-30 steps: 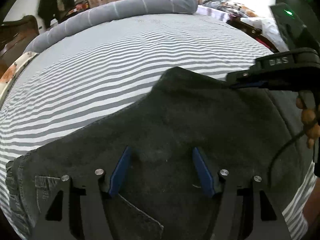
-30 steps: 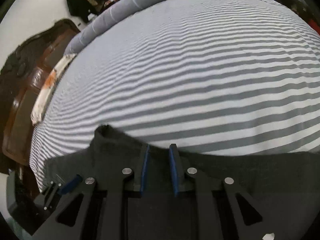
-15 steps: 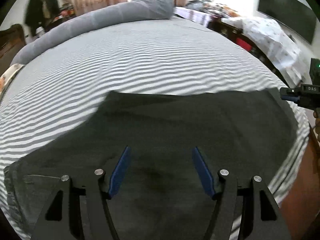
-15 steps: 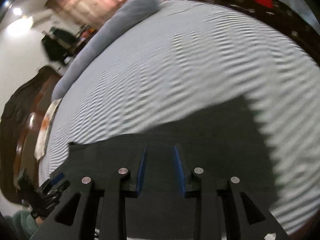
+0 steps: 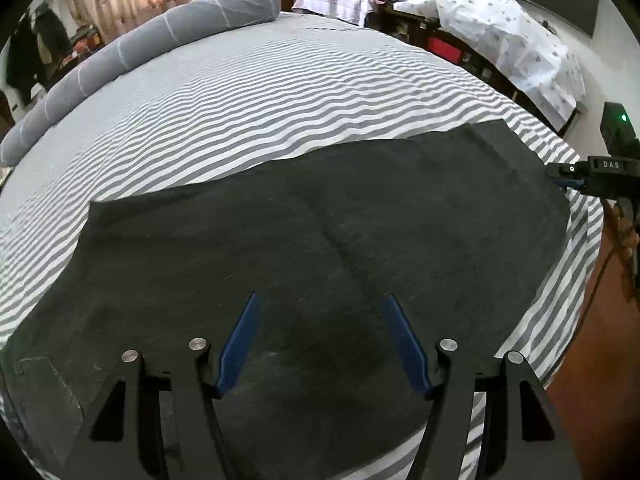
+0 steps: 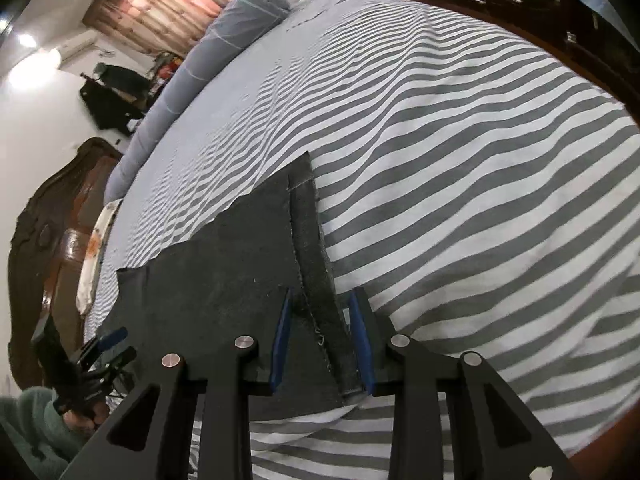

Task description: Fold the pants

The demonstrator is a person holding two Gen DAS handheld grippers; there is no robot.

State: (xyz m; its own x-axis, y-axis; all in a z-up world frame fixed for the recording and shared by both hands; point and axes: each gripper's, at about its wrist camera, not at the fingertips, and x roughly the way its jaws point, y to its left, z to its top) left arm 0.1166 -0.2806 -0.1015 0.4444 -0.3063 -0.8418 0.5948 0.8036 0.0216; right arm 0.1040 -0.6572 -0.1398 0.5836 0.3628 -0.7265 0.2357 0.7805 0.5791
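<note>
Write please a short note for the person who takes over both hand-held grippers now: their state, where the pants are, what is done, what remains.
Left hand-held gripper: open, empty, above the pants.
Right hand-held gripper: open, hem end of the leg lies between its fingers, not pinched.
Pants: flat and stretched out along the near edge of the striped bed.
Done: pants appear laid out lengthwise.
Left: fold them shorter, probably hem end toward the other end.

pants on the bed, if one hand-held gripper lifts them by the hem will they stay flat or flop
Probably flop: the dark pants lie limp, following the striped bed sheet. The stitched hem looks thicker, so it should give firmer purchase. The cloth looks heavy and matte, so it would likely drag on the sheet rather than slide freely.
</note>
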